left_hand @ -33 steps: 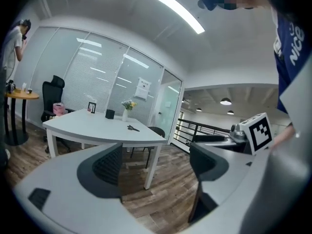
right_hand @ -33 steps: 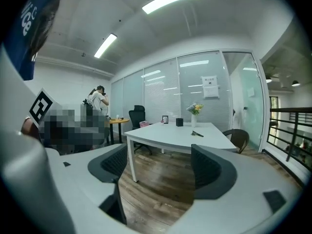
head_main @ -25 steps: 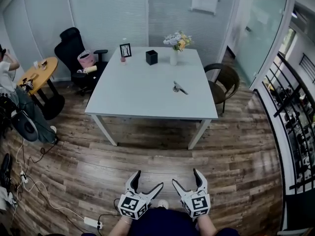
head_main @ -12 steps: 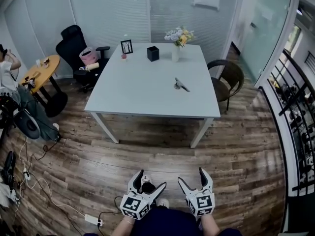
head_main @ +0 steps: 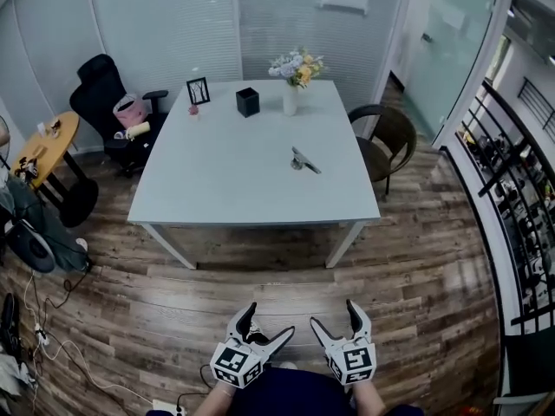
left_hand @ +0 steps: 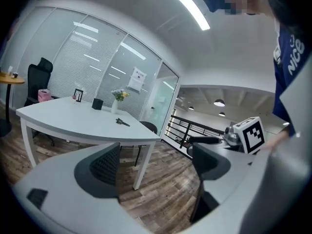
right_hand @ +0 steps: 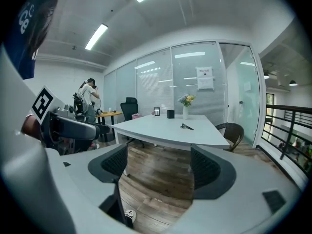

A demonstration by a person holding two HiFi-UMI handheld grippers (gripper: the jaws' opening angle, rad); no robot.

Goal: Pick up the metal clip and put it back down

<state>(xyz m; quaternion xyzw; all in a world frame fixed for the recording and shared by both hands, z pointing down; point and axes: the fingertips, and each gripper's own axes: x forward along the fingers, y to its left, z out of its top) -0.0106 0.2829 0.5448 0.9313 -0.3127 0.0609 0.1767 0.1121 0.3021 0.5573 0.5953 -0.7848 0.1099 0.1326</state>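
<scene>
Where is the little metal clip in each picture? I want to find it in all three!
Head view: the metal clip lies on the table, right half, nearer us than the flower vase.
Left gripper view: clip small, left of centre, just below-right of the vase.
Right gripper view: clip small, above centre, just below the vase.
Shared landmark: the flower vase.
</scene>
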